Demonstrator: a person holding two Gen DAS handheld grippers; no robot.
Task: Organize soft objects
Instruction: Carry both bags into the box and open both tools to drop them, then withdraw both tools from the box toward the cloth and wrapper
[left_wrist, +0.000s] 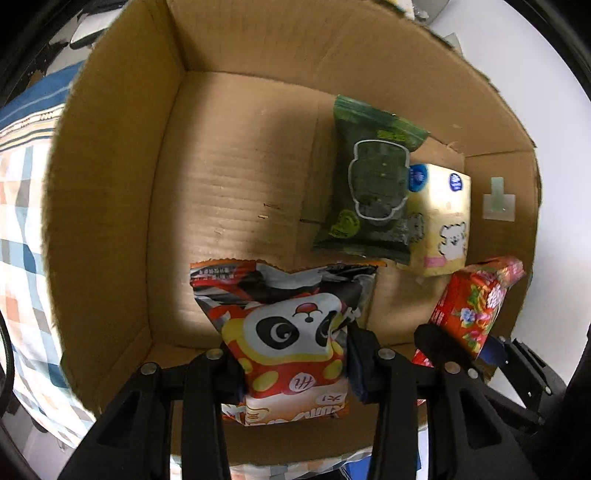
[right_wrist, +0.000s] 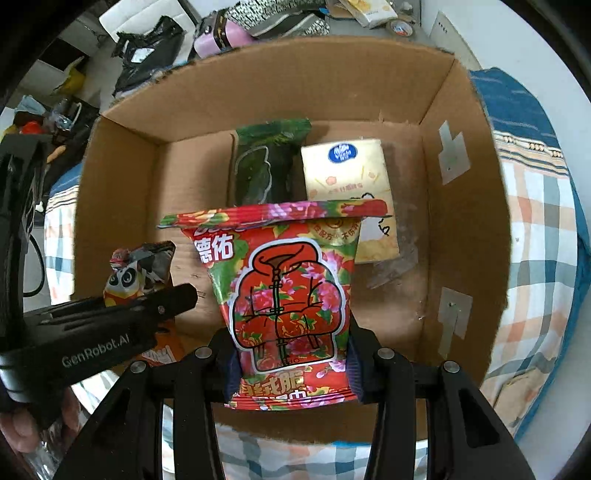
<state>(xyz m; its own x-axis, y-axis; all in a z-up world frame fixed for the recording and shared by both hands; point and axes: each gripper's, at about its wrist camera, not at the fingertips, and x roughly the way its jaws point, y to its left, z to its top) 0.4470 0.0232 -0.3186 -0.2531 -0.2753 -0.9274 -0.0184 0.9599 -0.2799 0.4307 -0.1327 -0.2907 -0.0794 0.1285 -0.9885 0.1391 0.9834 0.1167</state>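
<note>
Panda snack pack (left_wrist: 291, 343) clamped in left gripper (left_wrist: 291, 373); right gripper (right_wrist: 291, 373) grips floral red pack (right_wrist: 291, 306), both above cardboard box (left_wrist: 110, 184).

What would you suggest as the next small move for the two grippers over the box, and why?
Probably lower both packs onto the bare floor of the cardboard box: the left gripper grips the panda packet, the right gripper the red floral packet, beside the green packet and tissue pack.
</note>
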